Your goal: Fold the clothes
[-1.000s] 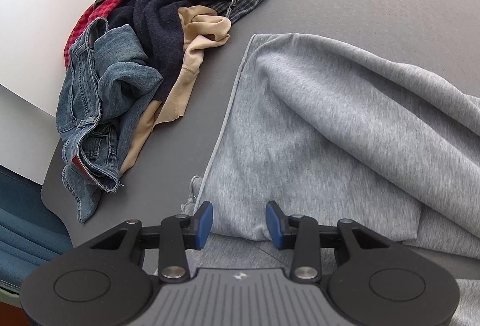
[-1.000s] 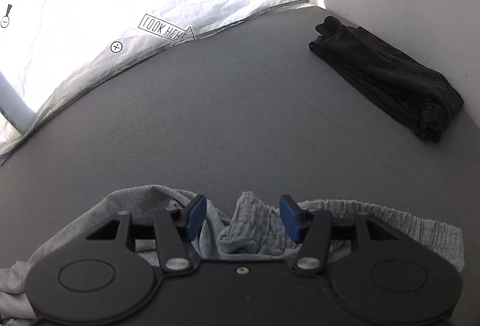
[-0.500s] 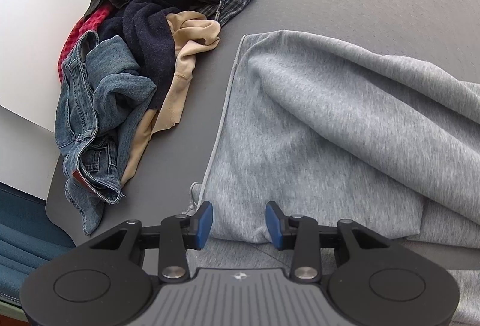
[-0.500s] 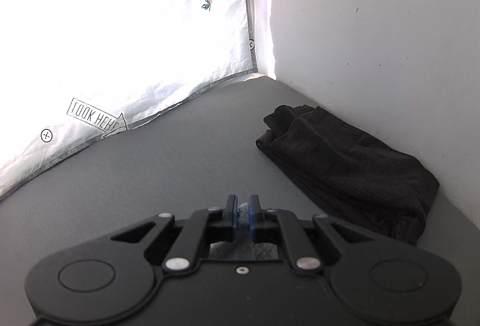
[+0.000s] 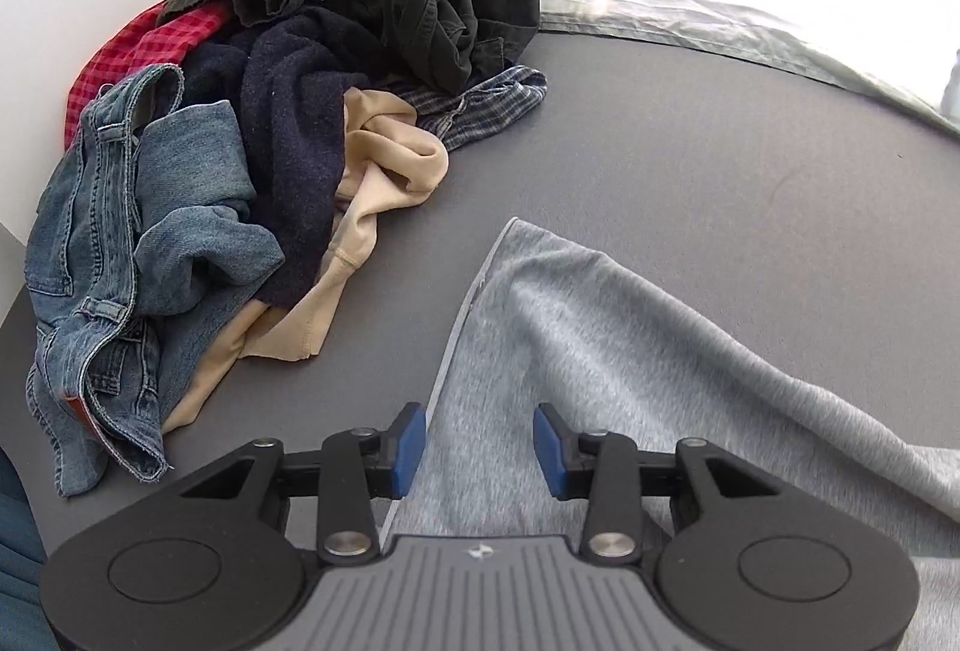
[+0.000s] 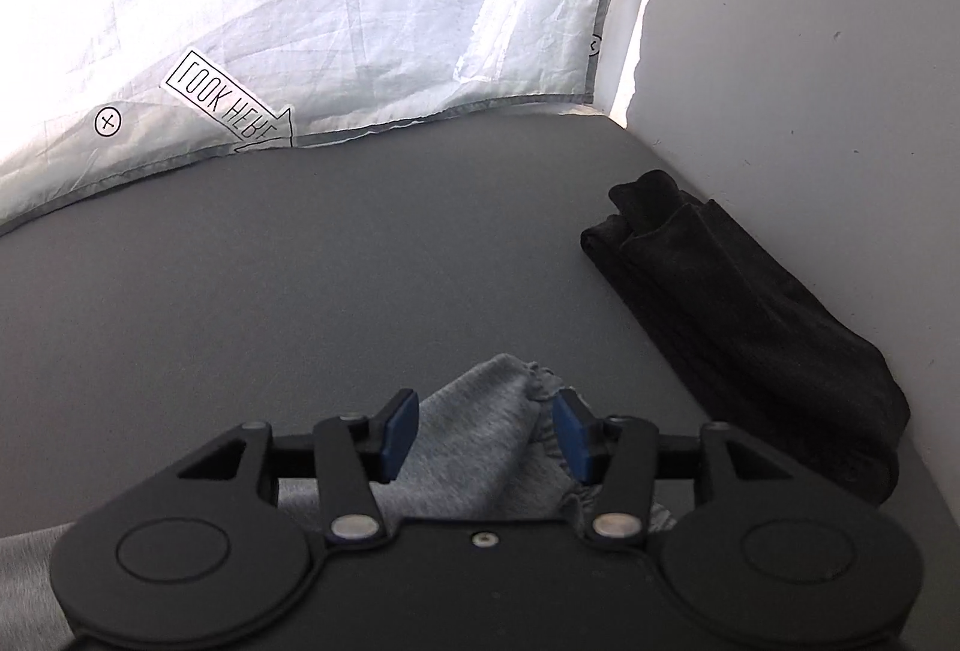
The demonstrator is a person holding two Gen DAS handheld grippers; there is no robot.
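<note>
Diagonally, grey garment [image 5: 630,369] runs (hem far-left).

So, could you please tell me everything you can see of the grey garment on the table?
The grey garment is soft, heathered jersey or fleece, lying loosely spread on the dark grey table with long diagonal folds and a paler bound edge on its left side. In the right wrist view, a gathered, ribbed or elasticated corner sticks up between the pads of the right gripper, whose jaws have just been opening and do not press it. The left gripper hangs open above it. The clothes pile lies apart.
</note>
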